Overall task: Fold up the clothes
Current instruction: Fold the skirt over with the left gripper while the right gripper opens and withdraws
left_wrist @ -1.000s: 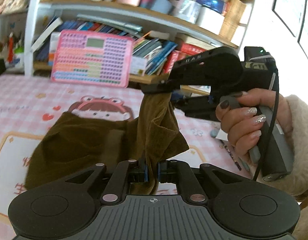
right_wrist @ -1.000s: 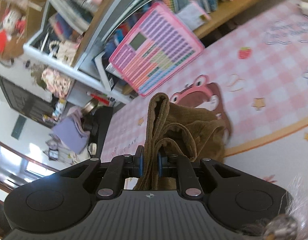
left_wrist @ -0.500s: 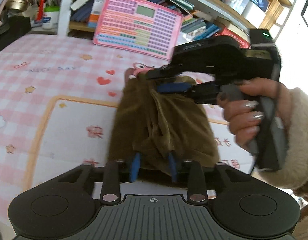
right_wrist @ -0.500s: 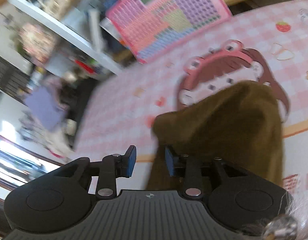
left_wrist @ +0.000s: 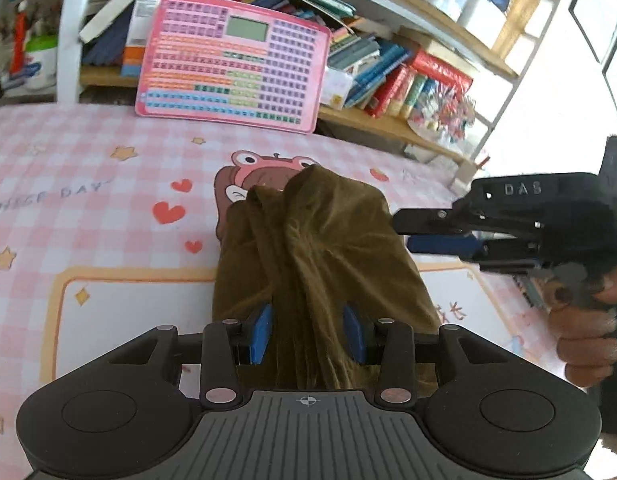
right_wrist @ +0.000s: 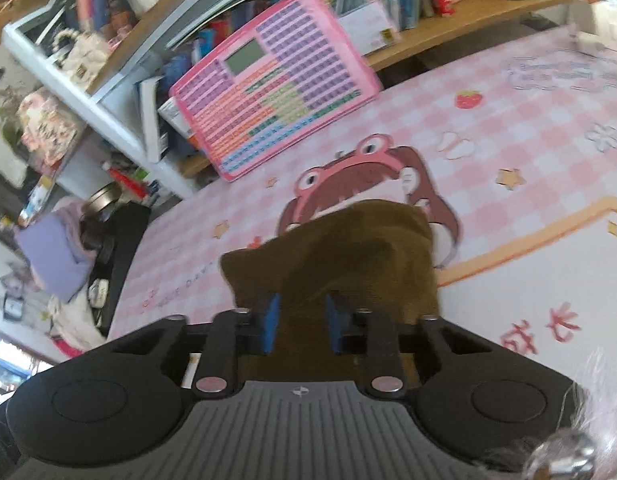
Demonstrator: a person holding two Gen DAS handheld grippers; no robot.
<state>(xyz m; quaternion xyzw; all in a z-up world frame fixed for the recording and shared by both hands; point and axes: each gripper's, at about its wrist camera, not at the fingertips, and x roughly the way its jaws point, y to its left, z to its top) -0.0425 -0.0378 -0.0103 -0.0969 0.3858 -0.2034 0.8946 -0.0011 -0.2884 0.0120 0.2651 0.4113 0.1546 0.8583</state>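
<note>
Pink checked cloth printed with hearts, stars and a cartoon frog-hat face covered the tabletop point(left_wrist: 88, 168). Nearest the left wrist camera, the left gripper point(left_wrist: 307, 334) sat at 6 o'clock with its blue-padded fingers point(left_wrist: 260, 334) spread, a ridge of the brown garment point(left_wrist: 308, 248) lying between them with a gap showing on each side. That garment, a crumpled olive-brown piece of clothing, lay bunched in the middle of the tabletop, reaching toward 12 o'clock and partly covering the cartoon face. At 3 o'clock the right gripper point(left_wrist: 408, 234), held by a hand point(left_wrist: 584, 332), pointed toward the garment's right edge, just beside it.

From the right wrist camera, the right gripper point(right_wrist: 301, 322) sat at 6 o'clock. Its fingers point(right_wrist: 270, 320) were closing, with brown cloth point(right_wrist: 348, 256) between them; whether the pads already pressed on it I cannot tell.

Farther back, at 12 o'clock, a pink toy keyboard panel point(left_wrist: 232, 64) leaned against a bookshelf point(left_wrist: 388, 120) crowded with books.
</note>
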